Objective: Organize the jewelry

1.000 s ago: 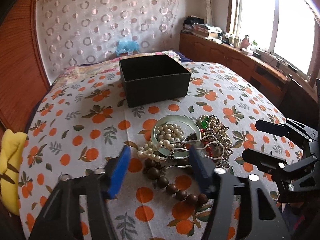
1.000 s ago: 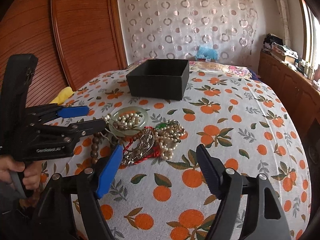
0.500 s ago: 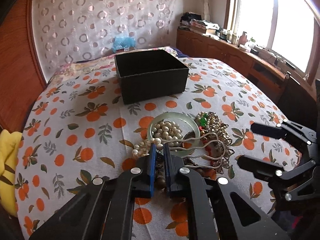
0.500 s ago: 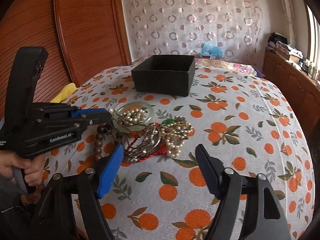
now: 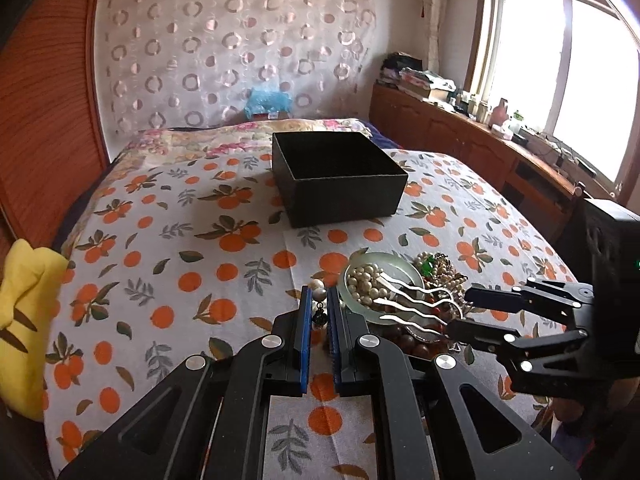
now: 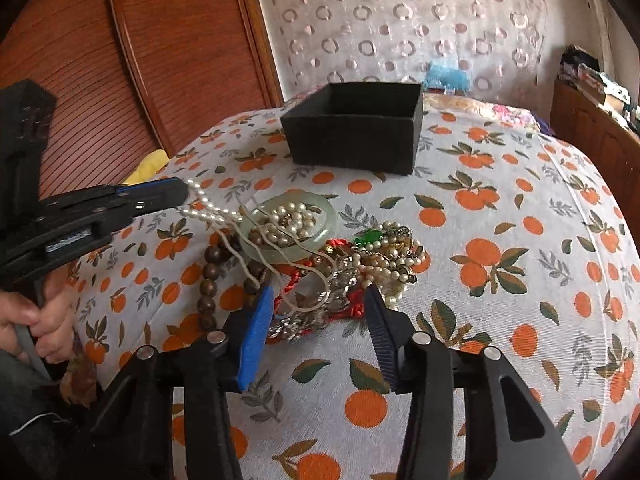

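A pearl strand [image 6: 208, 204] is pinched by the left gripper [image 5: 319, 316]; the box [image 5: 340, 176] lies at 12 o'clock; the right gripper [image 6: 316, 320] is held spread.

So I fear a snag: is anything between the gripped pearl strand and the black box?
Nothing stands on the cloth before the black box. But the pearl strand in the left gripper trails into the jade bangle.

The box [image 6: 356, 132] sits on the bedspread [image 6: 500, 208]. Nearer than the box lies the bangle [image 6: 288, 232], pearls [image 6: 280, 220] inside it; a tangled jewelry heap [image 6: 384, 256] lies just right of the bangle.
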Tool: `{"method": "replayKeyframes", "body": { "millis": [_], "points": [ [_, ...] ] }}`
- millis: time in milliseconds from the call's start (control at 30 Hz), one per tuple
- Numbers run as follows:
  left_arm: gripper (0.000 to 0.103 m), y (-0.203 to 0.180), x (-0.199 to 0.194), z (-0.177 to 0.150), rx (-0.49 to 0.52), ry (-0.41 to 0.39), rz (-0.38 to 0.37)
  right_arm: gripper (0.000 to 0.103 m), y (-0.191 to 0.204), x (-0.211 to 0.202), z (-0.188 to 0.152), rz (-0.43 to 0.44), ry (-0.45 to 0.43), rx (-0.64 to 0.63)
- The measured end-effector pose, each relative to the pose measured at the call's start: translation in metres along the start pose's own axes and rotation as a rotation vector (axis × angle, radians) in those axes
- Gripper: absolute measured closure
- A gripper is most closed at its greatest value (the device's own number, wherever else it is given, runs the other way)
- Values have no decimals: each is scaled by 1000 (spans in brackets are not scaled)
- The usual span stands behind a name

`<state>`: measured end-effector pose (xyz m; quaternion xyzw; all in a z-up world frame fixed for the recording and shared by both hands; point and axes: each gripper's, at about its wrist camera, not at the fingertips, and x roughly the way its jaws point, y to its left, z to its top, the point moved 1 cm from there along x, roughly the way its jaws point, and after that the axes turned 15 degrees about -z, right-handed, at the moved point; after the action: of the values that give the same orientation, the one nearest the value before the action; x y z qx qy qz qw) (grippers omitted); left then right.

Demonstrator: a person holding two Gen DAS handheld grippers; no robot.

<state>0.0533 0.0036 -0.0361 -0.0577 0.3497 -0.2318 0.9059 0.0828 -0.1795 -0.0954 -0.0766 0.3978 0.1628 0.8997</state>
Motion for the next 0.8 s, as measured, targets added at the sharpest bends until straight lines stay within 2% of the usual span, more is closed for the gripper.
{"method": "replayKeyframes", "body": {
  "millis": [367, 433, 633, 800],
  "points": [
    [96, 3, 5, -8, -19, 7, -10, 53, 3, 13, 7, 27, 30, 5],
    [96, 3, 5, -8, -18, 8, -9, 57, 4, 12, 8, 23, 25, -2],
    [96, 5, 4, -7, -23, 1, -1, 58, 1, 6, 7, 35, 5, 23],
    [96, 4, 0, -6, -19, -10, -3, 58, 5, -8, 10, 16, -46, -6]
  ]
}}
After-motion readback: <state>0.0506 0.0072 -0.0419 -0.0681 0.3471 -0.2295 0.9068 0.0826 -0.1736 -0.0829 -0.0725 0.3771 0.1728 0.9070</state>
